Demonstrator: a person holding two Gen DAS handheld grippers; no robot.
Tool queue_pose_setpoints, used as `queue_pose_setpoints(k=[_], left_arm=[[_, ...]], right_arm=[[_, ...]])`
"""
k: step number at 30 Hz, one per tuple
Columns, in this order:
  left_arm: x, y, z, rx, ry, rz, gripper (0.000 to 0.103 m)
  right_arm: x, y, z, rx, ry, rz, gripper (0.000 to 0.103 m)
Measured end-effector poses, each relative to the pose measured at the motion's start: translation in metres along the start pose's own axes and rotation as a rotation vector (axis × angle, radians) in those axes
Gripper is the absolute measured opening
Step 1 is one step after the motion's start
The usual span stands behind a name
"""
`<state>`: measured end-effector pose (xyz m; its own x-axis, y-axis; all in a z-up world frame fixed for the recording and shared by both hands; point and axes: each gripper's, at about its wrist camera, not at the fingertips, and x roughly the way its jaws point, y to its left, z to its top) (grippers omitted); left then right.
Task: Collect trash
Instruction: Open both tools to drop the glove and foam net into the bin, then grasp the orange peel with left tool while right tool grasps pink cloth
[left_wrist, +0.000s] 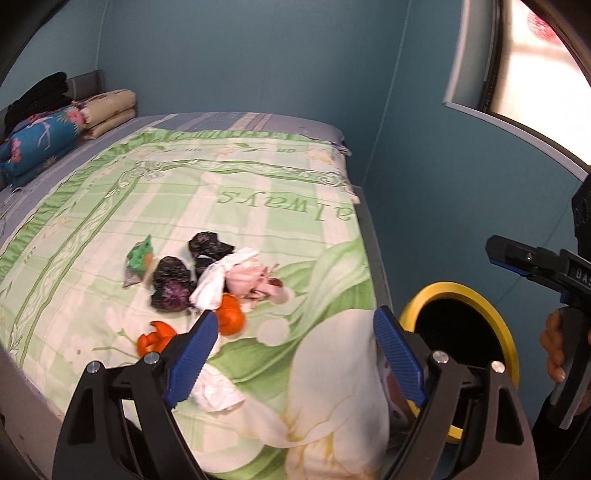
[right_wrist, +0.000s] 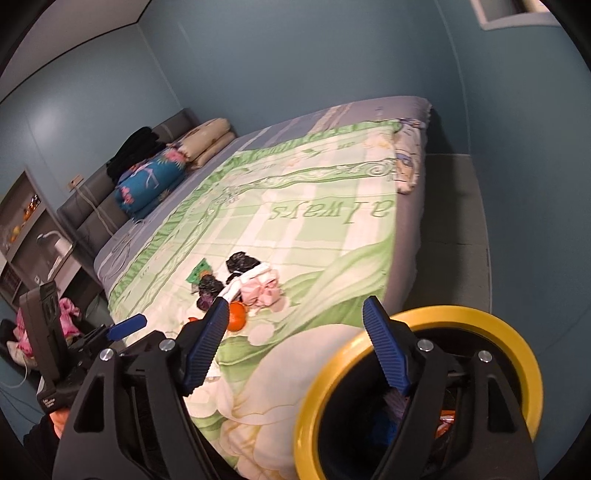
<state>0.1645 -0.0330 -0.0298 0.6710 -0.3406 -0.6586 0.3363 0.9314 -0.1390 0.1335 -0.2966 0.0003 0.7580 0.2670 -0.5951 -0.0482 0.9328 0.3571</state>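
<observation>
A pile of trash lies on the green bedspread (left_wrist: 258, 206): black crumpled bags (left_wrist: 171, 280), a green wrapper (left_wrist: 139, 258), white and pink tissue (left_wrist: 243, 277), orange peel pieces (left_wrist: 231, 317) and a white tissue (left_wrist: 218, 391) near the front. My left gripper (left_wrist: 295, 350) is open and empty above the bed's near edge. A bin with a yellow rim (right_wrist: 517, 343) stands beside the bed, with trash inside. My right gripper (right_wrist: 295, 347) is open and empty above the bin's rim. The pile also shows in the right wrist view (right_wrist: 243, 284).
Folded blankets and a blue floral pillow (left_wrist: 40, 136) lie at the headboard. Blue walls close in the far side; a window (left_wrist: 535, 66) is at the right. A shelf (right_wrist: 26, 229) stands left of the bed.
</observation>
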Motion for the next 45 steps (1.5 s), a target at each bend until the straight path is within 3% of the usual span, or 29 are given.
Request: queue_pose_setpoints(k=[10,21,45], left_arm=[[0.008,0.053,-0.004,-0.071,0.016,0.084,0.082],[0.040,0.104,-0.023,-0.154,0.086,0.141,0.082],[0.115,0.173,-0.054,-0.274,0.233,0.115,0.082]], right_arm=[[0.041,0.034,0.006,-0.077,0.077,0.018,0.072],[0.114,0.063,0.002,-0.185,0.158,0.034,0.072],[0.278,0.082,-0.014,-0.380,0.370,-0.060,0.072]])
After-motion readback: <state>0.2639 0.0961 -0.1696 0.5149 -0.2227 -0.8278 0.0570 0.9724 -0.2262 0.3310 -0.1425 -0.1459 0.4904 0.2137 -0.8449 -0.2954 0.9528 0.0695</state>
